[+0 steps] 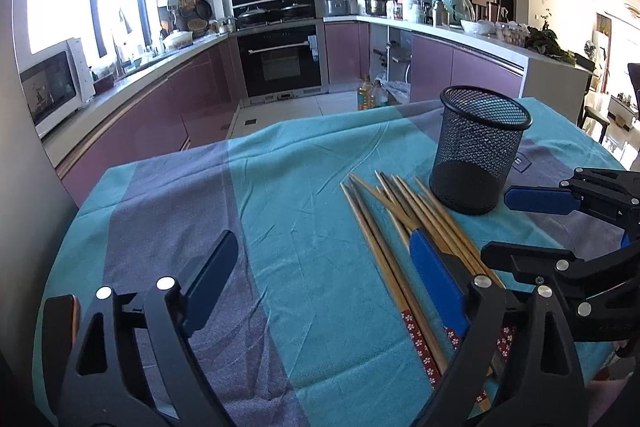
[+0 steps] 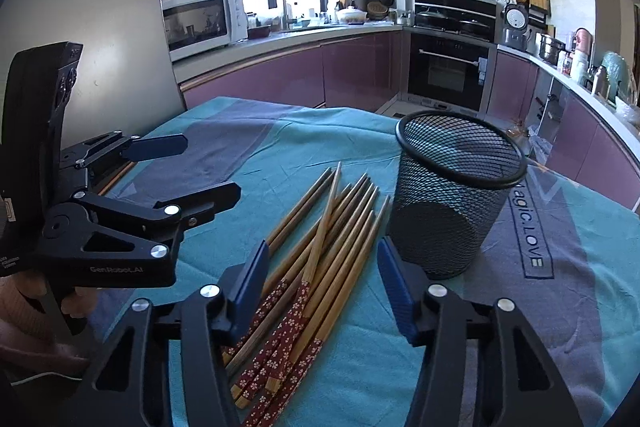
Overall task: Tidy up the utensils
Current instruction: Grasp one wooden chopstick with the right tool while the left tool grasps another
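Both the left gripper (image 1: pixel 320 275) and right gripper (image 2: pixel 324 275) gape wide over the chopsticks (image 2: pixel 320 259), whose flowered ends show fully only from the right wrist, beside the mesh cup (image 2: pixel 452 195).

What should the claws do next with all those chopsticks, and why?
Probably lower the right claw and close it on a few chopsticks. Its fingers are open right over the pile, which lies flat on the tablecloth, and the mesh cup stands upright and empty beside it. The left claw is open too, off to the side and holding nothing.
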A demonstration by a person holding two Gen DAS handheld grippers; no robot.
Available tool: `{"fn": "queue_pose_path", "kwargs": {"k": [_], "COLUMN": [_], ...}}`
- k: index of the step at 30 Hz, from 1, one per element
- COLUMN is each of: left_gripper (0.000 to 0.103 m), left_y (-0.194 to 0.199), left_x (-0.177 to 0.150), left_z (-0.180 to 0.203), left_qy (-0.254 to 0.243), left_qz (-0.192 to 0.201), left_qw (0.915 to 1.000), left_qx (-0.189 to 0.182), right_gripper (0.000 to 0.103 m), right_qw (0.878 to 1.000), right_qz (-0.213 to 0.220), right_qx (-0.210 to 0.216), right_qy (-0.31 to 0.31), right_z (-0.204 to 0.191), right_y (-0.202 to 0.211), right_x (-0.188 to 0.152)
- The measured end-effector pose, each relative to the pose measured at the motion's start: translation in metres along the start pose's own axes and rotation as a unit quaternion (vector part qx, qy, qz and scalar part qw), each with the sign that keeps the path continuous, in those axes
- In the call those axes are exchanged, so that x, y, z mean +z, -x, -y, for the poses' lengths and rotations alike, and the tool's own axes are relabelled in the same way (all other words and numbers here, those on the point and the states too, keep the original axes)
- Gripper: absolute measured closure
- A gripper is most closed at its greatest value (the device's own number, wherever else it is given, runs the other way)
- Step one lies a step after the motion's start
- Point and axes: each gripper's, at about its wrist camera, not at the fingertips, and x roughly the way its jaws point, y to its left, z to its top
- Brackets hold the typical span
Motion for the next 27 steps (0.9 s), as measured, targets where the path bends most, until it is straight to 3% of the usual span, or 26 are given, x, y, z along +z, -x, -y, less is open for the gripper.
{"fn": "queue_pose_path", "kwargs": {"k": [4, 13, 19, 27], "left_gripper": [0.031, 0.039, 0.045, 0.060], "left_y": [-0.017, -0.029, -0.031, -0.041], "left_x": [-0.006, -0.014, -0.011, -0.006], "left_z": [-0.009, -0.019, -0.017, -0.003], "left_qy": [0.014, 0.021, 0.019, 0.011], "left_qz": [-0.025, -0.050, -0.059, -0.080], "left_qw": [0.9996, 0.9984, 0.9973, 0.9933], "left_qx": [-0.004, -0.018, -0.040, -0.083], "right_gripper": [0.068, 0.080, 0.096, 0.097], "right_qw": [1.000, 0.996, 0.995, 0.992], "right_qz": [-0.028, -0.088, -0.090, -0.078], "right_qx": [0.014, 0.007, 0.018, 0.038], "right_qy": [0.000, -0.017, -0.045, -0.095], "right_z": [-0.003, 0.002, 0.011, 0.030], "right_y": [-0.019, -0.060, -0.064, -0.047], "right_x": [0.009, 0.019, 0.017, 0.007]}}
